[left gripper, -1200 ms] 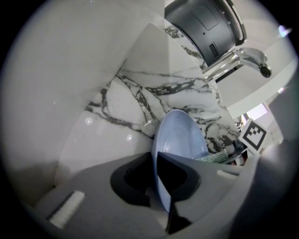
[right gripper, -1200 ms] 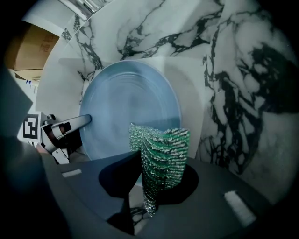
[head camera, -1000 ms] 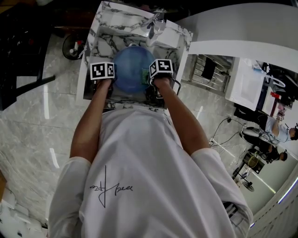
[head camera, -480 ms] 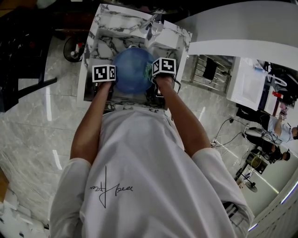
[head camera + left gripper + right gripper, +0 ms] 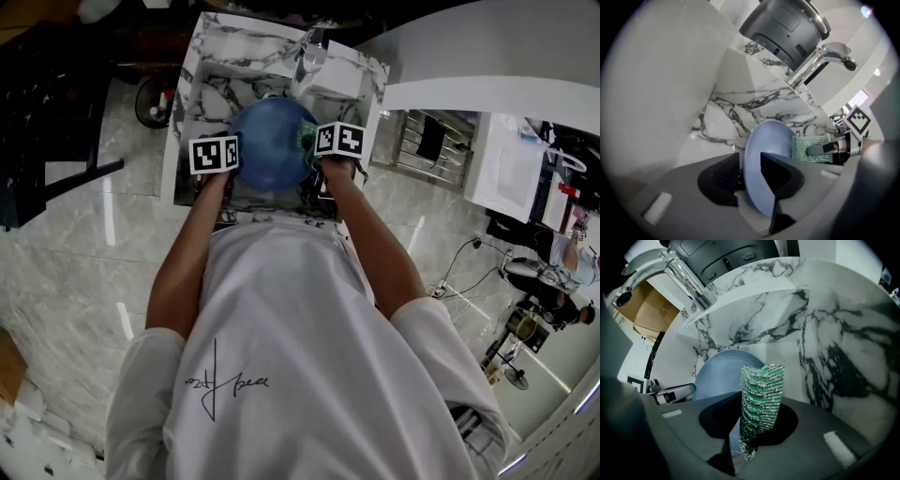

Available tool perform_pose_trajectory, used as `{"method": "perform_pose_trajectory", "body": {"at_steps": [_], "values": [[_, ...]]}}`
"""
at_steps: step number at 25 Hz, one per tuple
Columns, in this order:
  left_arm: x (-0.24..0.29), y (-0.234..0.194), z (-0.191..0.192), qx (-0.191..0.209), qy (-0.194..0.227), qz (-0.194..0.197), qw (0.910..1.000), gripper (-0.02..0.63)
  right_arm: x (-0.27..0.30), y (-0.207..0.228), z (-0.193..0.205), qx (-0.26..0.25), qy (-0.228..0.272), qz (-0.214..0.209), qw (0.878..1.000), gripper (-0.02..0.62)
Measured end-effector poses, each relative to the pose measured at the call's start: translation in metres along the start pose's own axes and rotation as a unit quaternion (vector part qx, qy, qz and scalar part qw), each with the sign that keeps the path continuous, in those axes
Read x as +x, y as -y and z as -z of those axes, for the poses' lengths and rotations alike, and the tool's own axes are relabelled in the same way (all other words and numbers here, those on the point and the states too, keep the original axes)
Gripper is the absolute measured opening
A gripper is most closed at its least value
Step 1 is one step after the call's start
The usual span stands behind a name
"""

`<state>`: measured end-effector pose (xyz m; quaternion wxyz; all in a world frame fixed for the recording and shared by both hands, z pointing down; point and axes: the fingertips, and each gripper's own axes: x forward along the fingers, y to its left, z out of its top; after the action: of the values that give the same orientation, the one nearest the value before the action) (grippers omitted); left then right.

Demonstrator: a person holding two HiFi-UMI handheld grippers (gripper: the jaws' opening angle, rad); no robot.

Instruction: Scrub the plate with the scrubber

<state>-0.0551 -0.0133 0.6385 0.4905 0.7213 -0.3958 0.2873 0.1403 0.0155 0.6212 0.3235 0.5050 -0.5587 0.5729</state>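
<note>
A blue plate (image 5: 272,142) stands tilted on edge in the marble sink (image 5: 211,84). My left gripper (image 5: 217,155) is at its left rim. In the left gripper view the plate (image 5: 766,140) rim runs between the jaws of my left gripper (image 5: 750,171). Those jaws have just been opening and now stand slightly off the rim. My right gripper (image 5: 750,427) is shut on a green glittery scrubber (image 5: 761,394), held upright just in front of the plate (image 5: 717,369). The scrubber (image 5: 302,139) sits at the plate's right edge, and it also shows as the scrubber (image 5: 811,147) in the left gripper view.
A chrome tap (image 5: 314,52) rises at the sink's back right corner, above the plate. Marble sink walls (image 5: 825,348) close in on both sides. A person's white shirt (image 5: 281,356) fills the lower head view, and a white counter (image 5: 487,56) lies to the right.
The right gripper and scrubber have shifted to the right, out to the plate's right edge. The left gripper's cube has shifted a little toward the plate.
</note>
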Motion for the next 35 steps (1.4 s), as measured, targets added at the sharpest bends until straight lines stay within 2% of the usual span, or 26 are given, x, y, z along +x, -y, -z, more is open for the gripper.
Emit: {"method": "perform_pose_trajectory", "body": {"at_steps": [6, 10, 15, 21, 25, 35], "values": [[-0.017, 0.007, -0.015, 0.038, 0.04, -0.009, 0.9984, 0.146, -0.012, -0.017, -0.011, 0.0, 0.042, -0.044, 0.998, 0.072], [-0.031, 0.018, -0.032, 0.06, 0.079, 0.006, 0.995, 0.146, -0.025, -0.025, -0.02, -0.002, 0.073, -0.067, 0.995, 0.073], [-0.055, 0.025, -0.048, 0.064, 0.123, 0.014, 0.9902, 0.144, -0.044, -0.037, -0.026, -0.011, 0.105, -0.089, 0.99, 0.072], [-0.073, 0.028, -0.046, 0.073, 0.131, 0.011, 0.9886, 0.144, -0.069, -0.051, -0.032, -0.028, 0.141, -0.114, 0.983, 0.073], [-0.09, 0.035, -0.048, 0.066, 0.147, 0.019, 0.9867, 0.144, -0.088, -0.062, -0.038, -0.051, 0.172, -0.127, 0.976, 0.073], [-0.15, 0.067, -0.09, 0.073, 0.227, 0.047, 0.97, 0.141, -0.142, -0.077, -0.051, -0.127, 0.24, -0.127, 0.954, 0.074]]}}
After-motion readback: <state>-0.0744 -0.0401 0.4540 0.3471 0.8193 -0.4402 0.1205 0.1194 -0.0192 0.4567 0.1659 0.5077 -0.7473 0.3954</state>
